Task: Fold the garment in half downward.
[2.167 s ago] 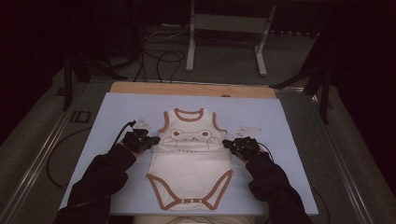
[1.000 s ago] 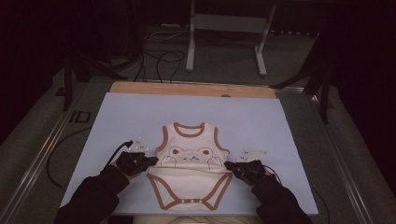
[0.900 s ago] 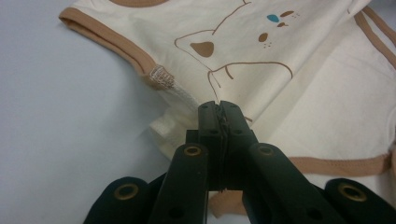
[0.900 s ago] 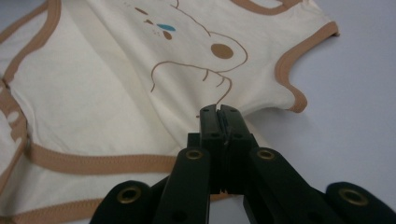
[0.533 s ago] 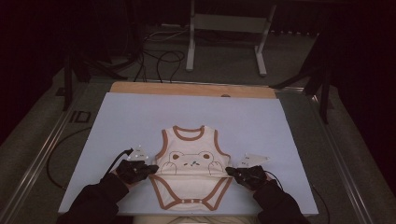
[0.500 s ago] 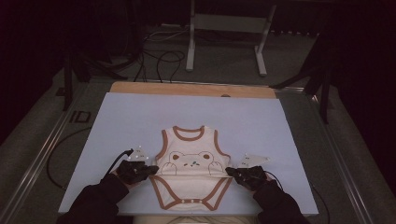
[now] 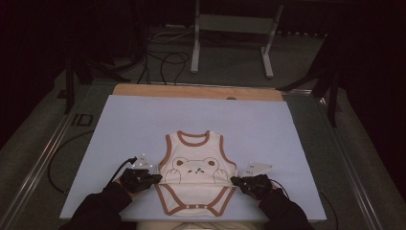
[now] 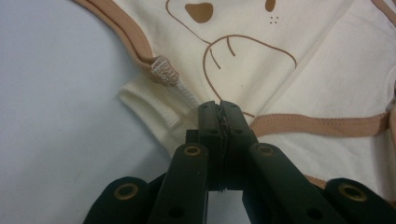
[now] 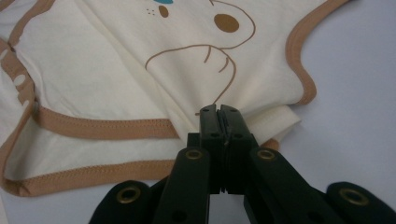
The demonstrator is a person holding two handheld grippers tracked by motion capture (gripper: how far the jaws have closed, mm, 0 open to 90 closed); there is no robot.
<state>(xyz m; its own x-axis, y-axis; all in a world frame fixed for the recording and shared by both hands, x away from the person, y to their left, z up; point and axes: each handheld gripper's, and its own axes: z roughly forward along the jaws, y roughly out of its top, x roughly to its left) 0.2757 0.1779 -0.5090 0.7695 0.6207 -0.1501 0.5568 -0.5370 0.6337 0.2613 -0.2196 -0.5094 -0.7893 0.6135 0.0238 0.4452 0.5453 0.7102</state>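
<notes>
- While both hands sit at the near edge of the worktop, a cream sleeveless baby bodysuit lies face up on the pale sheet, toward 6 o'clock of the sheet's centre, neck opening pointing to 12 o'clock.
- Bodysuit: brown binding at neck, armholes and leg openings; brown bear outline printed on the chest.
- Lower part is folded up over the front; a crease runs across between the two grippers, crotch flap toward 6 o'clock.
- Left gripper: at 9 o'clock of the garment, touching its side edge. In the left gripper view the fingers are pressed together with cream fabric caught between them, just below the armhole seam.
- Right gripper: at 3 o'clock of the garment, touching the opposite side edge. In the right gripper view the fingers are likewise closed on a folded layer of the bodysuit, beside the brown armhole binding.
- Dark sleeves enter from 6 o'clock; a black cable trails from the left gripper.
- Grey plates sit atop each gripper.
- Beyond the worktop at 12 o'clock: a metal stand and loose cables on the floor.
</notes>
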